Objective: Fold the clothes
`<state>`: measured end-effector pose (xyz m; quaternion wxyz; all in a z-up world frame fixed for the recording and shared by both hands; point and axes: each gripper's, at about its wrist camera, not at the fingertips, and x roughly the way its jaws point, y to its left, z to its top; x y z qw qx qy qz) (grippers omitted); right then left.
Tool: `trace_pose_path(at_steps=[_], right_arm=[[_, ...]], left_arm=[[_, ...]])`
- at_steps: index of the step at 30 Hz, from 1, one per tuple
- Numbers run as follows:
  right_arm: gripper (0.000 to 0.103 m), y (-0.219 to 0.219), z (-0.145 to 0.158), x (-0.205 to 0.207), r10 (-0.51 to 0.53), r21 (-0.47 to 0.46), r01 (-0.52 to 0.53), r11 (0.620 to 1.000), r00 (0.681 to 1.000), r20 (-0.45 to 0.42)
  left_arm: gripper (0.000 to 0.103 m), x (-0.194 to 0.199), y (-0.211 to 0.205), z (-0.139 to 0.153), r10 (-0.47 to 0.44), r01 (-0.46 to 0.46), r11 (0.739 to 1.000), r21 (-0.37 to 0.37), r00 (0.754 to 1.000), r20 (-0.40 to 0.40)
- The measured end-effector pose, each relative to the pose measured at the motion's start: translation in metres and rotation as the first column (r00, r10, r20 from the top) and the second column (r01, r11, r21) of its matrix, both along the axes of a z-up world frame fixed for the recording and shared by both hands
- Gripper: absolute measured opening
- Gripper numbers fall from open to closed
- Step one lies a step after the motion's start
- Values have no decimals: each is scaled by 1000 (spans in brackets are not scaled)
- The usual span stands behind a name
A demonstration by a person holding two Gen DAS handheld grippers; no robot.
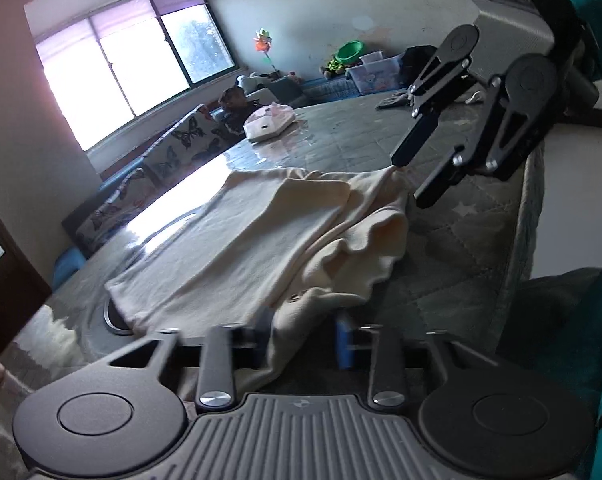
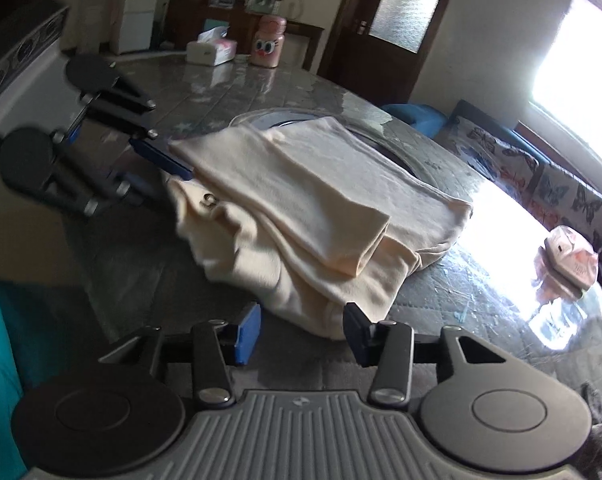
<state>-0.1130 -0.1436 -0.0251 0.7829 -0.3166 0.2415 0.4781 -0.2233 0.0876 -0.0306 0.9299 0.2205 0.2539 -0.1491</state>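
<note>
A cream garment lies partly folded on the grey table, also in the right wrist view, with a sleeve laid over its body. My left gripper is open, its fingers on either side of a hanging cloth edge with a snap button; it also shows at the garment's left edge. My right gripper is open, its fingers on either side of the garment's near corner. In the left wrist view it sits at the garment's far corner.
The glossy grey table carries a tissue box, a pink jar with eyes and a pink-white pouch. A round metal inset lies under the garment. A butterfly-print sofa stands beyond the table.
</note>
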Motion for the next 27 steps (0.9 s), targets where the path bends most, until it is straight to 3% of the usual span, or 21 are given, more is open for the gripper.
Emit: trace_pose_path(at_steps=[2,7,9,12,14,15,21,25,27], right_arm=[[53,0,-4,-3,22,-10,-21,1000,999,31],[54,10,-12,-4,67,-2,-67,998,995,73],[54,17,-15,-1,77,10,-78,997,994,83],[44,29,-18,10,79,47,-81,996,996,49],[23,36,-16,17,80,77,-81,994,997,17],[20,38,-15,21,77,89,-76,993,997,-4],[12,41,0,47,26,159,-7,987,992,-120],[11,42,8,52,11,185,15,983,991,-134],[11,44,9,50,13,187,10,982,993,-119]], left_arm=[[10,4,2,3,12,-12,999,-34,1000,1],[9,25,20,24,84,-82,983,-164,996,5],[9,34,24,28,92,-89,981,-172,996,12],[9,45,25,29,98,-96,979,-179,995,1],[9,49,27,27,99,-100,978,-185,995,-14],[9,49,27,25,98,-99,977,-188,995,-20],[22,29,31,20,128,-127,981,-146,992,-5],[35,17,32,11,144,-143,988,-65,990,8],[35,14,31,5,153,-153,988,-12,988,20]])
